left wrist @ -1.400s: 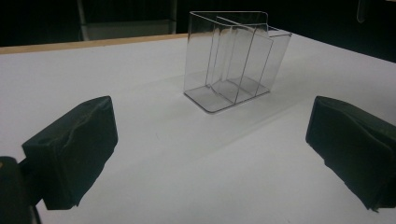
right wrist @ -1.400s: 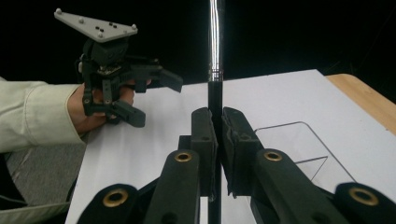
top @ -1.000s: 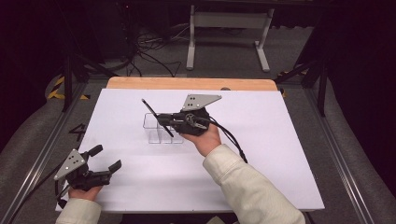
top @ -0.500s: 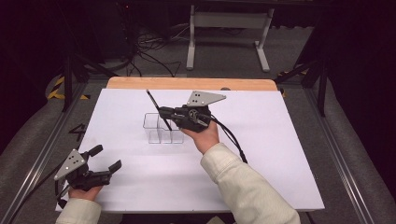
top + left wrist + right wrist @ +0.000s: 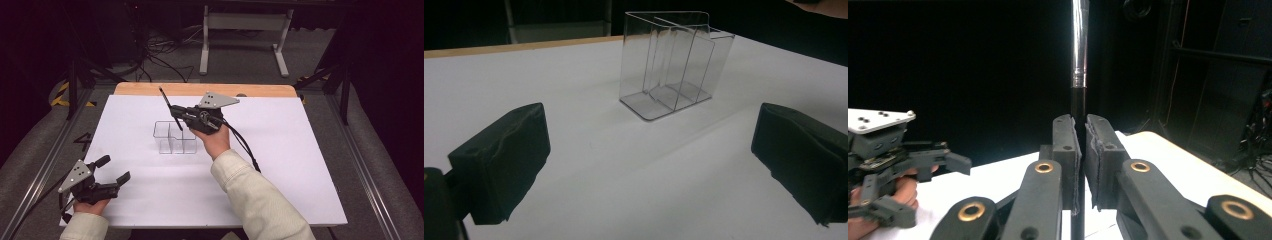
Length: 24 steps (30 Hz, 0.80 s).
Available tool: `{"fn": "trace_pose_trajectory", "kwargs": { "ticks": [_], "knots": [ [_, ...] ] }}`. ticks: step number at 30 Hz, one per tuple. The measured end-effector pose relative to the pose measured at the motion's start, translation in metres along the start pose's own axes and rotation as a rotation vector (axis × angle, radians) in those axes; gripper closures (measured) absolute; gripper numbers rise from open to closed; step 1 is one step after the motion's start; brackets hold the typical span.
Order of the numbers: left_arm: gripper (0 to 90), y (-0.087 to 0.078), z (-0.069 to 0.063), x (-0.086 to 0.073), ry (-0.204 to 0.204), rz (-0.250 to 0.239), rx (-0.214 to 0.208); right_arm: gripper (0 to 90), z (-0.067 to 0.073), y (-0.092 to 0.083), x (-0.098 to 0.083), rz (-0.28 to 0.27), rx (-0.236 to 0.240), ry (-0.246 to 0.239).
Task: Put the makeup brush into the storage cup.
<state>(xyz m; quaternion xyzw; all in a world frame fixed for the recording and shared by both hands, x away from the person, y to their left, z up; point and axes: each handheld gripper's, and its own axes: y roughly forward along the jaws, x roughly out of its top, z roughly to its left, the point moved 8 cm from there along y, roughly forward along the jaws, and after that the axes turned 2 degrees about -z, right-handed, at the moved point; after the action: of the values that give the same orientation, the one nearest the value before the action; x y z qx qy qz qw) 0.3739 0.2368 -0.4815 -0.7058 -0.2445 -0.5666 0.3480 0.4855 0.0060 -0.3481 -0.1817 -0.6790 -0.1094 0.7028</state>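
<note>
A clear plastic organiser [image 5: 172,137] with several upright compartments stands on the white table [image 5: 280,165]. My right gripper [image 5: 176,113] hovers over its far right corner, shut on a thin black pen [image 5: 164,98] with a silver section [image 5: 1079,50]. The pen tilts, upper end leaning left and away, lower end near the organiser's back rim. In the right gripper view the pads [image 5: 1068,150] pinch the pen's black shaft. My left gripper [image 5: 113,169] rests open at the table's near left corner. In the left gripper view its jaws frame the organiser [image 5: 669,65] from a distance, nothing between them.
A wooden strip [image 5: 200,89] runs along the table's far edge. Beyond it are cables and a metal stand's feet [image 5: 240,45] on a dark floor. A cable [image 5: 245,145] trails from my right gripper across the table. Bare white surface lies right of the organiser.
My right gripper has carried the pen a little toward the far side of the table, above the organiser's back. The left gripper has stayed put.
</note>
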Motion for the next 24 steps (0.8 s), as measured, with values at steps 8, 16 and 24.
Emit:
{"fn": "trace_pose_trajectory", "kwargs": {
  "ticks": [8,16,24],
  "knots": [
    [3.2,0.0,0.0,0.0,0.008,0.005,-0.003,84.4,-0.01,0.008,-0.003,-0.014,-0.037,-0.001],
    [3.2,0.002,-0.001,-0.001,0.012,0.007,-0.004,84.4,-0.023,0.012,-0.01,-0.018,-0.068,0.031],
    [3.2,0.002,-0.001,-0.001,0.014,0.007,-0.006,84.4,-0.026,0.015,-0.014,-0.034,-0.075,0.049]
  ]
}}
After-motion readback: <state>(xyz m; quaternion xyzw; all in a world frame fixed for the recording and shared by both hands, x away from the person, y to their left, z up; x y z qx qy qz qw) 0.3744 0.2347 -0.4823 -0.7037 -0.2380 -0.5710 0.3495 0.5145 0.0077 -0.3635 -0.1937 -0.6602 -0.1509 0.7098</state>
